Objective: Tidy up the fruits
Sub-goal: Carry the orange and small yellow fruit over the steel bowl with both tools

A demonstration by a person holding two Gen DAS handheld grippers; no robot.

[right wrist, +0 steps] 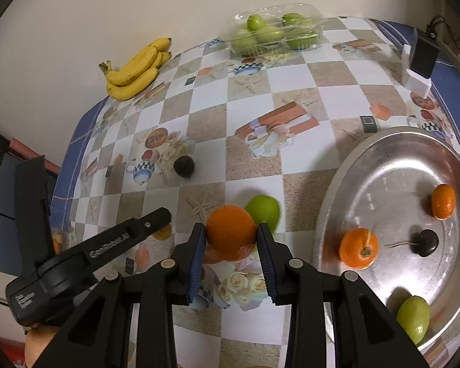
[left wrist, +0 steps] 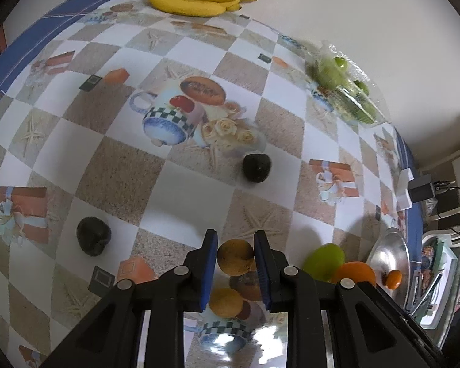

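Both grippers hold fruit beside the metal tray [right wrist: 346,178].
Left gripper [left wrist: 234,257] clamps a brown fruit [left wrist: 235,257]; right gripper [right wrist: 231,236] clamps an orange [right wrist: 230,231]. The tray holds two oranges, a dark fruit, a green fruit; the plastic box [right wrist: 276,27] at the table's far edge holds green fruits.

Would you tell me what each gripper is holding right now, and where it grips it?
The left gripper pinches a brown round fruit across its sides. The right gripper clamps an orange across its widest part.
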